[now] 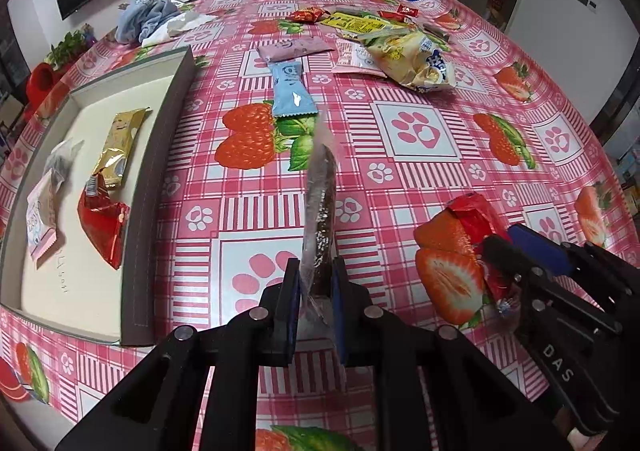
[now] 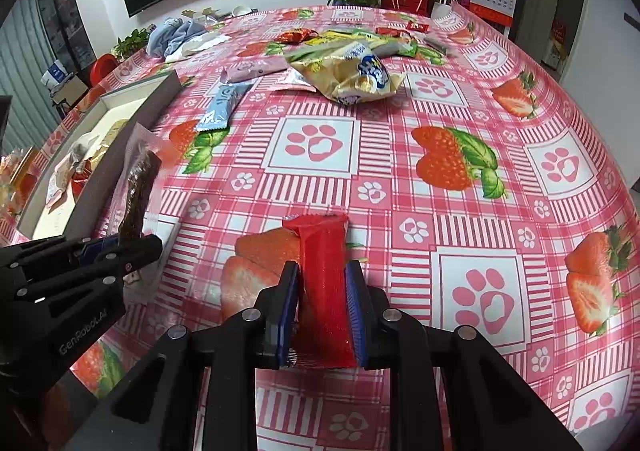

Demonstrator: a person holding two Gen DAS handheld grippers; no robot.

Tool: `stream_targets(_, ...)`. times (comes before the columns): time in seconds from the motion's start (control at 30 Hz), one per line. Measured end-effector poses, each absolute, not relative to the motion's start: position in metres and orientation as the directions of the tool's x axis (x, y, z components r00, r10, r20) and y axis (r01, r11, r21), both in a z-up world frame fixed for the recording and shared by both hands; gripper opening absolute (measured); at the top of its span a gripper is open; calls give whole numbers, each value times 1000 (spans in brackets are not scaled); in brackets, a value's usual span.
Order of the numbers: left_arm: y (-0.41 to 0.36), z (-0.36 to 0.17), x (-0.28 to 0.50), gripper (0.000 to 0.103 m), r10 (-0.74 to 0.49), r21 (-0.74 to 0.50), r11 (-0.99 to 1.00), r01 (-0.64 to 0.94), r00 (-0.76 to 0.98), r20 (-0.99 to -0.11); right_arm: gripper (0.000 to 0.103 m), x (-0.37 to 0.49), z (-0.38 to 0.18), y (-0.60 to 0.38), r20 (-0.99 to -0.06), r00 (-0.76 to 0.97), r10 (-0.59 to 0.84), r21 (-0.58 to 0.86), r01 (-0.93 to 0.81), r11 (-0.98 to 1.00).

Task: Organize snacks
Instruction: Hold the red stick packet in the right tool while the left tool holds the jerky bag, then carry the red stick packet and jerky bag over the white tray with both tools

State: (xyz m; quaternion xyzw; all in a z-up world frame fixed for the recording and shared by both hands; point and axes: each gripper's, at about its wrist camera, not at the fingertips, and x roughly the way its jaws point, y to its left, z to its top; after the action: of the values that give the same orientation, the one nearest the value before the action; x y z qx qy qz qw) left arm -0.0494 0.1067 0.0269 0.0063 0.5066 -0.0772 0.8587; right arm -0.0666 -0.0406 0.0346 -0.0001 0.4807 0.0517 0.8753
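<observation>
The left tongs [image 1: 316,291] gripped a clear-wrapped dark brown snack stick [image 1: 319,211] above the surface [image 1: 420,179]; the right tongs [image 2: 322,307] clamped a glossy red packet [image 2: 324,283] near its front edge.

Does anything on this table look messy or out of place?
Yes: a crumpled blue cloth lies at the table's far left edge among snack packets, and the big yellow snack bag sprawls askew over smaller packets.

Black claw [image 1: 316,291], blue pads [image 1: 339,307], silver screws.
</observation>
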Motion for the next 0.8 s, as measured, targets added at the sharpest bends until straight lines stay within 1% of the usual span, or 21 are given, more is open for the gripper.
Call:
stream_targets(0.17,121,49,-52,16,-131,-81,990,118,515,-847,24,-65,35,-36,-847,521,104,56,-106,993)
stream_targets(0.3,149,72,-51,16,-155,-137,988,74,552,-819,24,-65,42,-38,-842,521,141,103,-102,989)
stream_targets(0.4,168,85,-51,16,-181,-182,982,57,572,-800,24,-64,48,-33,-841,525,129,86,-106,991)
stream_targets(0.53,176,93,-47,16,-183,-180,982,63,576,-797,24,-61,53,-30,-836,536,116,75,-97,992)
stream_targets(0.67,175,95,-43,16,-174,-173,983,57,577,-798,24,-53,29,-27,-884,454,109,69,-103,992)
stream_targets(0.7,175,95,-44,16,-179,-181,982,54,581,-794,25,-51,22,-23,-900,424,96,48,-123,991)
stream_targets(0.77,174,94,-45,16,-190,-198,979,50,582,-791,28,-51,25,-9,-904,425,35,-51,-191,980)
stream_targets(0.8,172,93,-47,16,-200,-209,976,52,579,-790,28,-49,27,-3,-911,413,5,-95,-221,971)
